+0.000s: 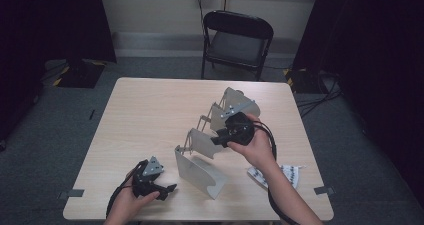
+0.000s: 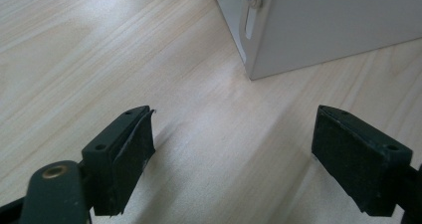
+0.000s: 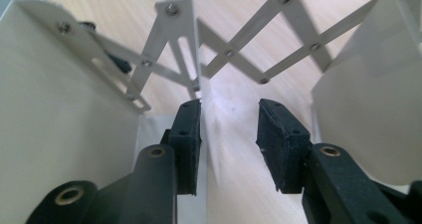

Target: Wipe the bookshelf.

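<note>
High view: the left gripper [image 1: 161, 184] rests at about seven o'clock on the table [image 1: 140, 115], its jaws spread wide with nothing between them, pointing toward the nearest plate of the expanding file rack [image 1: 212, 137]. That rack sits right of centre, its long axis running from five o'clock near the front edge up toward one o'clock, its plates upright and linked by scissor bars [image 3: 259, 45]. It looks like thin sheet metal: light, stiff in each plate, loose along its length, and smooth enough to slip. A plate's top edge seems the best hold. The right gripper [image 1: 216, 141] hovers over a middle plate, jaws partly apart, one pad beside the plate's edge, not pressing it.
</note>
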Available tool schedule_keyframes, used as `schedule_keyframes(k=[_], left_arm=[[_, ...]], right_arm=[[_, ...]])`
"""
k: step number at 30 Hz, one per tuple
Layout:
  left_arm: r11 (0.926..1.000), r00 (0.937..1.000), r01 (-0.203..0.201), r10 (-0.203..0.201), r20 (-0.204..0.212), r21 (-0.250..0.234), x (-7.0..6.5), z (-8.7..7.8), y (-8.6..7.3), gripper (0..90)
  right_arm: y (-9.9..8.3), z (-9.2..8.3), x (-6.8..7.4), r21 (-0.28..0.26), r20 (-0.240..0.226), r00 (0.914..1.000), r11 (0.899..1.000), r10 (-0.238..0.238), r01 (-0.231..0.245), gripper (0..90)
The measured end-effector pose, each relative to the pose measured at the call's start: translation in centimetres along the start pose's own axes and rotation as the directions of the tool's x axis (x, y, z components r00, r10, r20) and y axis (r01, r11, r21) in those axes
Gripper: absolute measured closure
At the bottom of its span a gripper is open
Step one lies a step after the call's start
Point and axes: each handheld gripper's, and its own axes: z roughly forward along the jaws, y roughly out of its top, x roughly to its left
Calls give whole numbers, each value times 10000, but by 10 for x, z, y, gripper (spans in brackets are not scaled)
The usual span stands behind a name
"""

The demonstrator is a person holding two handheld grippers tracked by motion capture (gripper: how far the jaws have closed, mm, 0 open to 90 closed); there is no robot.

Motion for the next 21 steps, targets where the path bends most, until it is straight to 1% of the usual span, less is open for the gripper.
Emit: schedule_keyframes(k=[2,7,8,9,10,11,13,14,16,17,18,20,21], left_arm=[[10000,10000,-13,13,0,11,0,0,0,163],[9999,9999,-99,99,-76,-20,0,-2,0,163],[9999,9999,-122,122,-80,-13,1,-3,0,163],[9999,9999,-122,122,-80,-13,1,-3,0,163],[9999,9999,-95,94,-96,-37,0,-3,-1,163],[10000,9999,-85,85,-111,-32,0,-3,-1,163],[9999,9999,-135,135,-104,-16,-1,-3,-1,163],[9998,9998,-179,179,-94,-1,-1,-3,-1,163],[9998,9998,-169,169,-50,-39,-2,-2,0,163],[9998,9998,-200,200,-26,-26,-2,-3,0,163],[9997,9997,-241,241,-41,-53,-2,-3,0,163],[9997,9997,-236,235,-40,-69,-2,-3,0,163],[9997,9998,-219,219,-9,-92,-1,-4,0,164]], right_arm=[[3,-2,0,-158,-11,9997,9996,251,-252,600],[9,-1,-1,-401,54,9983,9975,581,-578,576],[13,1,0,-496,95,9973,9961,733,-727,571],[13,1,0,-496,95,9973,9961,733,-727,571],[15,2,0,-575,93,9964,9948,845,-838,571],[21,6,1,-714,101,9941,9916,1084,-1074,556],[23,8,1,-744,171,9929,9905,1173,-1158,545],[27,10,1,-834,249,9908,9880,1328,-1303,553],[34,14,0,-994,736,9865,9854,1462,-1386,556],[37,16,-1,-1027,686,9847,9829,1600,-1526,556],[39,18,-2,-1037,635,9809,9788,1838,-1767,554],[45,25,-3,-932,907,9761,9775,1973,-1890,542],[47,27,-4,-906,928,9735,9754,2093,-2010,534]])
